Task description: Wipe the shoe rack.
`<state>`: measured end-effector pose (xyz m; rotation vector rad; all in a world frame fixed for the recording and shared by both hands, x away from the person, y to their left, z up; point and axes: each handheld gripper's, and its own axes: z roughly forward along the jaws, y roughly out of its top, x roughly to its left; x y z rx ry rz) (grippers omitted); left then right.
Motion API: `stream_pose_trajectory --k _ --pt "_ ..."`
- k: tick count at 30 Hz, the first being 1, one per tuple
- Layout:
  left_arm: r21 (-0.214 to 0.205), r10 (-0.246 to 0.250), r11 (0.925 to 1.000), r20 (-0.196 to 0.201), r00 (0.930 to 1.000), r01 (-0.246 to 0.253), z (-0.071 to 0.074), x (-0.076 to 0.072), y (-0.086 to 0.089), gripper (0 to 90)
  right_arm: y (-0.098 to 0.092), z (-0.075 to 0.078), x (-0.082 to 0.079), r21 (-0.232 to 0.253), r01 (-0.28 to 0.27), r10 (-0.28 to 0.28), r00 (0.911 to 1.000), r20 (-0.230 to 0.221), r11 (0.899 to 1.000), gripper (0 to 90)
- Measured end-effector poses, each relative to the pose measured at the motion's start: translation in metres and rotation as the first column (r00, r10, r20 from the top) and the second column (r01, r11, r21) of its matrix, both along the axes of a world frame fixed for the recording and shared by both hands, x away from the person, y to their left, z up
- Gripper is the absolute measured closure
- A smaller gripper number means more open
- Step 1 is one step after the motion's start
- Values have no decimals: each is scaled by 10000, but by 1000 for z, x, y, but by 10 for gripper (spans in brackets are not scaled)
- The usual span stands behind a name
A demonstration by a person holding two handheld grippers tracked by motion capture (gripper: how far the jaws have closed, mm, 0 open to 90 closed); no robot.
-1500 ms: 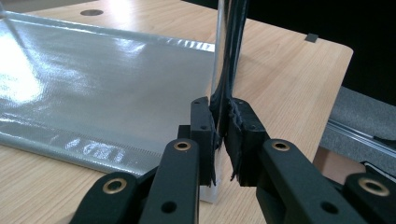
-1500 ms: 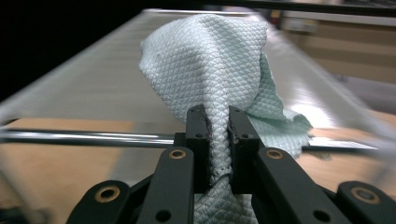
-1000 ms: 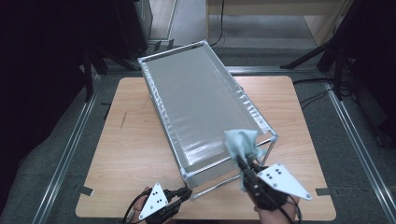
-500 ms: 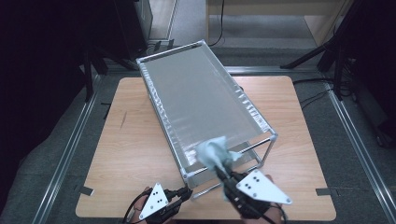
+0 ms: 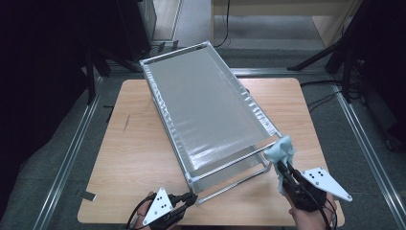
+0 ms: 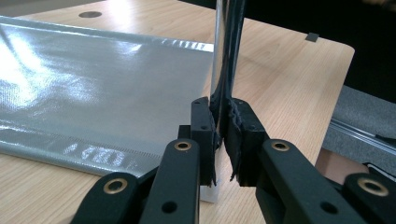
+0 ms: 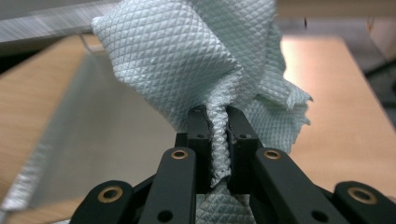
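- Clamping the rack's [image 5: 210, 103] near-left corner post [image 6: 220, 51], the left gripper [image 5: 189, 199] pinches it, steadying the frame.
- Right gripper [image 5: 282, 170] pinches a wiping cloth [image 5: 281, 151] at the near-right corner, placed for wiping.

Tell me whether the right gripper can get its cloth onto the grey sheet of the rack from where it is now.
Probably yes: the right gripper holds the cloth at the rack's near right corner, beside the grey sheet, with nothing between them.

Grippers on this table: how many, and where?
2. The left gripper clamps the metal rack at its near-left corner post. The right gripper holds a pale blue cloth at the rack's near-right corner.
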<state>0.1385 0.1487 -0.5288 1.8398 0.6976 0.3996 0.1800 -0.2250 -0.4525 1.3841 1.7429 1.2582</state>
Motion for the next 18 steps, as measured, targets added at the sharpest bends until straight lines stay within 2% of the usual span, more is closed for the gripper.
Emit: stream_pose_trajectory --k 2,4,5,6,10,13,15,18 --pt "4 12 10000 -2 10000 -12 0 0 0 825 -1 -21 7 -15 42 -43 9976 -697 10000 833" --pt "-5 10 10000 -14 10000 -10 0 0 0 824 7 -35 11 -185 -182 160 9937 -1107 9997 833" --pt "3 11 10000 -17 10000 -11 0 0 0 824 13 -41 14 -436 -383 326 9917 -1244 9983 833" --pt "-35 29 10000 -9 10000 -29 0 -1 0 824 21 -47 16 -814 -557 444 9899 -1347 9951 833" --pt "-38 49 10000 29 10000 -48 1 -1 1 824 48 -70 24 -1577 -1156 843 9776 -1929 9807 829" --pt "-23 58 10000 23 10000 -58 1 -2 1 824 64 -85 29 -1633 -1588 1162 9629 -2437 9737 826" --pt "-31 43 10000 24 10000 -43 0 -1 1 825 73 -89 29 -1759 -1753 1304 9618 -2408 9687 825" --pt "-13 39 10000 10 10000 -39 0 0 1 824 82 -88 26 -1772 -2184 1717 9539 -2460 9596 825"
